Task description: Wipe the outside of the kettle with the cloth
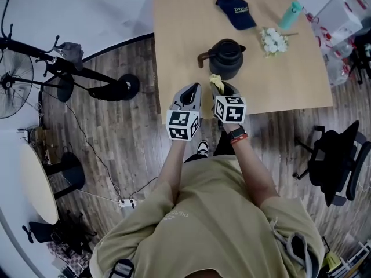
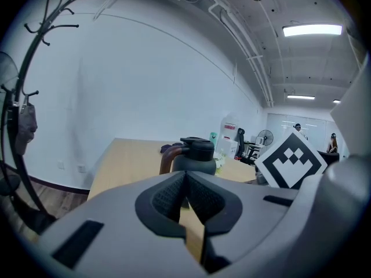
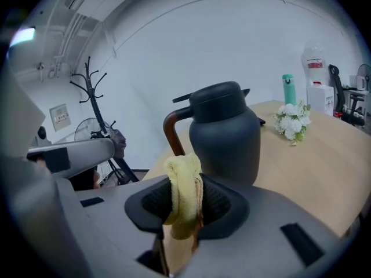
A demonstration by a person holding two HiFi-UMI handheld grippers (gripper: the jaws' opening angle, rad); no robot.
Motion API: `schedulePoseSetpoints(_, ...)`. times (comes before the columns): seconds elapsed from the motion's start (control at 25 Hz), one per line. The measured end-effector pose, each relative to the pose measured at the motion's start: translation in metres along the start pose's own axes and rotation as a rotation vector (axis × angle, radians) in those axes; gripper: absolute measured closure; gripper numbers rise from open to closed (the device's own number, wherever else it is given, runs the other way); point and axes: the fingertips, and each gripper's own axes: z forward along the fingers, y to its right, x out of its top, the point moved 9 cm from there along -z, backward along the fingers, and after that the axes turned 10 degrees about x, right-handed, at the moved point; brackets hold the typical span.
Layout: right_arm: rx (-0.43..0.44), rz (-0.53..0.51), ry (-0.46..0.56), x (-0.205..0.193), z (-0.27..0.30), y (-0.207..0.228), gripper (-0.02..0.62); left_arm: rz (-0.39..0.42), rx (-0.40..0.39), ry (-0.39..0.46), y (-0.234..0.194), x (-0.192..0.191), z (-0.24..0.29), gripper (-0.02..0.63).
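Observation:
A dark grey kettle (image 1: 225,59) with a brown handle stands on the wooden table (image 1: 174,45), near its front edge. It also shows straight ahead in the right gripper view as the kettle (image 3: 226,135), and farther off in the left gripper view as the kettle (image 2: 194,157). My right gripper (image 1: 220,84) is shut on a yellow cloth (image 3: 184,194), just short of the kettle's near side. The cloth (image 1: 217,82) pokes out of the jaws. My left gripper (image 1: 192,91) hovers beside it over the table edge, shut with nothing in it.
Behind the kettle lie a dark blue cap (image 1: 236,10), a bunch of white flowers (image 1: 273,40) and a teal bottle (image 1: 290,15). A fan (image 1: 14,83) and a coat stand (image 1: 69,68) are on the floor at left, an office chair (image 1: 339,161) at right.

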Motion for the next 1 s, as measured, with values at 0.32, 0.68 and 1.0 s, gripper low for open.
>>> schedulePoseSetpoints(0.32, -0.057, -0.01, -0.014, 0.003, 0.045, -0.015, 0.476, 0.0, 0.019, -0.005, -0.018, -0.001, -0.007, 0.586)
schedulePoseSetpoints(0.68, -0.137, 0.03, -0.02, 0.008, 0.078, -0.006, 0.474, -0.012, 0.053, -0.023, -0.036, -0.008, -0.007, 0.586)
schedulePoseSetpoints(1.0, -0.179, 0.099, -0.001, 0.006, 0.086, -0.004, 0.474, -0.019, 0.068, -0.027, -0.044, -0.011, -0.009, 0.586)
